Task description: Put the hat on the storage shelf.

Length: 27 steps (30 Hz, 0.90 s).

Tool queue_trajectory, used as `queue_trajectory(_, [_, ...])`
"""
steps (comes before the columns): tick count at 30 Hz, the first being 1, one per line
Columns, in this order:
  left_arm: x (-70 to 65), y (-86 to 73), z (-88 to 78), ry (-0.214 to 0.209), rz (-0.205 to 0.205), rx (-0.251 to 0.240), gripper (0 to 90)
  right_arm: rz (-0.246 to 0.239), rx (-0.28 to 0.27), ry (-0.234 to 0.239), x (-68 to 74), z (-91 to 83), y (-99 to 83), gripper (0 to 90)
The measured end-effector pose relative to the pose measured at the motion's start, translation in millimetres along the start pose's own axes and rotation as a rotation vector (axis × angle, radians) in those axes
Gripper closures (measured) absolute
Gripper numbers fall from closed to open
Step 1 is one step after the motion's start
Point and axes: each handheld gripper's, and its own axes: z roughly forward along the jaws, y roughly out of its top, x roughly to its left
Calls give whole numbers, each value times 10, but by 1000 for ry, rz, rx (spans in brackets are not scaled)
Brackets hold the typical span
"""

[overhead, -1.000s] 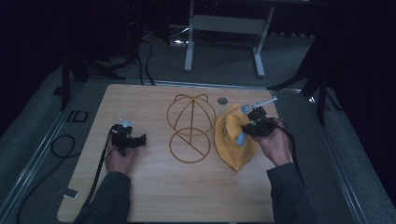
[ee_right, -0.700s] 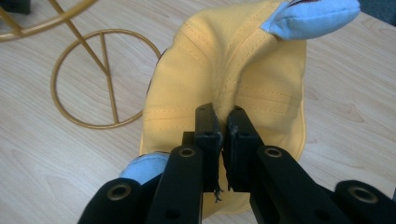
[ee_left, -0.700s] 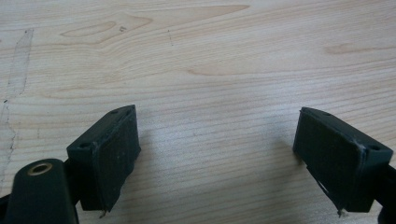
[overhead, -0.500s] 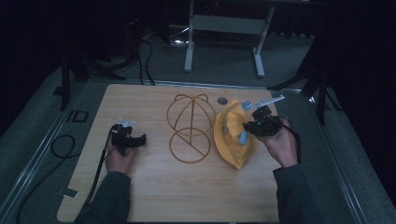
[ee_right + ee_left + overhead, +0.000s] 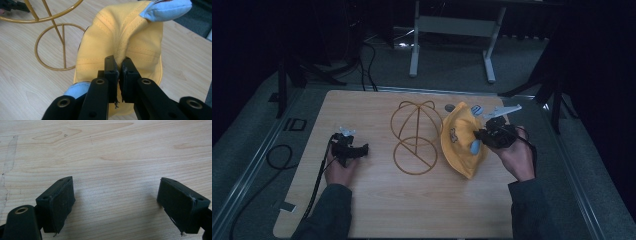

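Observation:
A yellow cap (image 5: 460,141) with light blue ears lies at the right of the wooden table (image 5: 377,200), beside a gold wire hat stand (image 5: 414,135). My right gripper (image 5: 482,134) is shut on a fold of the cap's cloth (image 5: 117,45); the jaws pinch it near the crown, and one blue ear (image 5: 167,8) sticks up beyond. The stand's ring base (image 5: 53,46) shows left of the cap. My left gripper (image 5: 359,149) rests low over bare wood at the left, open, with nothing between its pads (image 5: 61,202).
A small round grey object (image 5: 450,107) lies on the table behind the cap. A cable (image 5: 277,157) trails off the table's left edge. Beyond the far edge stand a metal frame (image 5: 452,30) and dark tripod legs (image 5: 292,75).
My right gripper has lifted the pinched cap a little and drawn it slightly rightward. The left gripper has stayed where it was.

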Motion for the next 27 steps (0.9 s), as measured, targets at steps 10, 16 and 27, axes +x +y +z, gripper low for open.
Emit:
queue_trajectory(10, [0,0,-1,0,0,1,146,-50,-69,8,-17,-75,-47,854])
queue_trajectory(16, [0,0,0,0,0,0,146,-71,-117,37,-86,-149,-73,854])
queue_trajectory(27, [2,1,-2,0,2,2,146,-82,-176,94,-263,-246,-102,855])
